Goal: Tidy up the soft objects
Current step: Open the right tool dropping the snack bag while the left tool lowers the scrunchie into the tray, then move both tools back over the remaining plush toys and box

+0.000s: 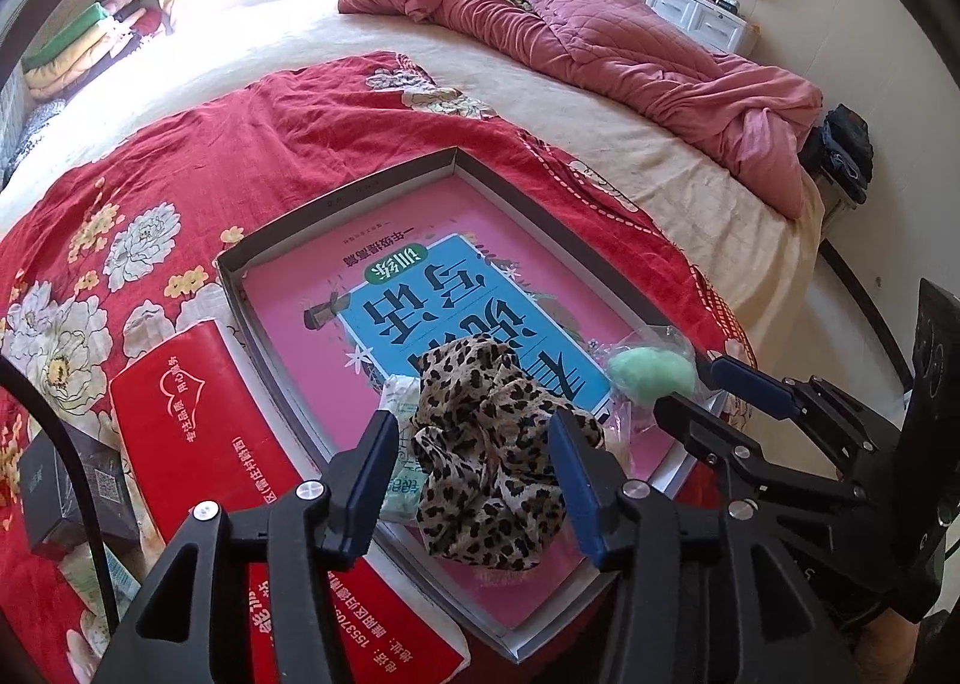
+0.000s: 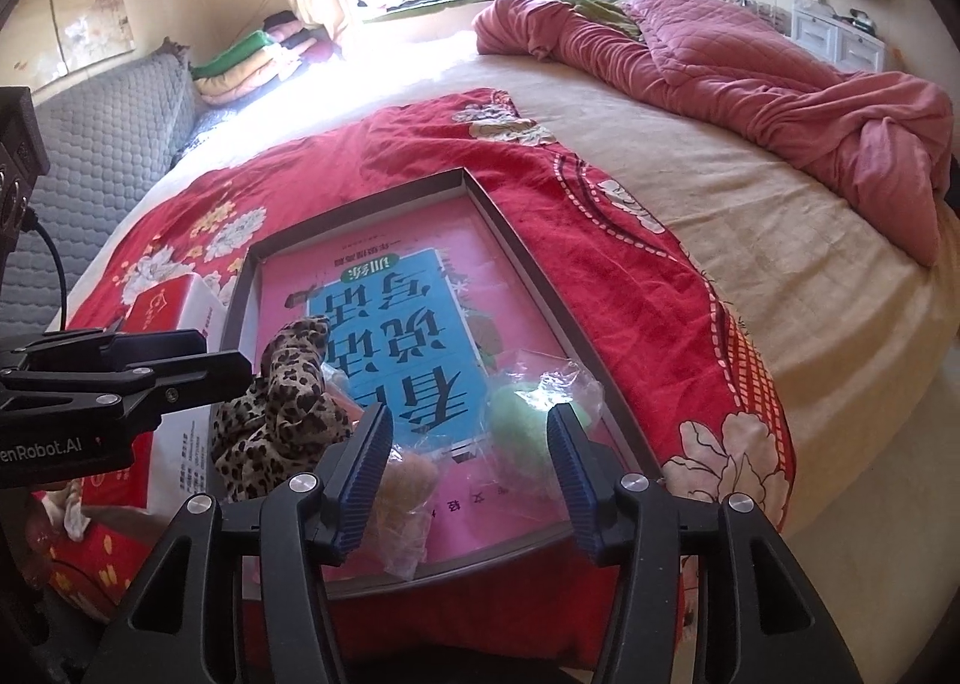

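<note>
In the tray (image 1: 252,288) | leopard cloth (image 1: 486,462) judged light, limp, best pinched mid-bunch | left gripper (image 1: 474,474) spread around it, unpressed | right gripper (image 2: 468,468) spread, nothing held

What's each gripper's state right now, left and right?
Left gripper: open, jaws either side of the leopard-print scrunchie in the tray, not pressing it.
Right gripper: open, holding nothing; the bagged green sponge lies between its jaws.
</note>
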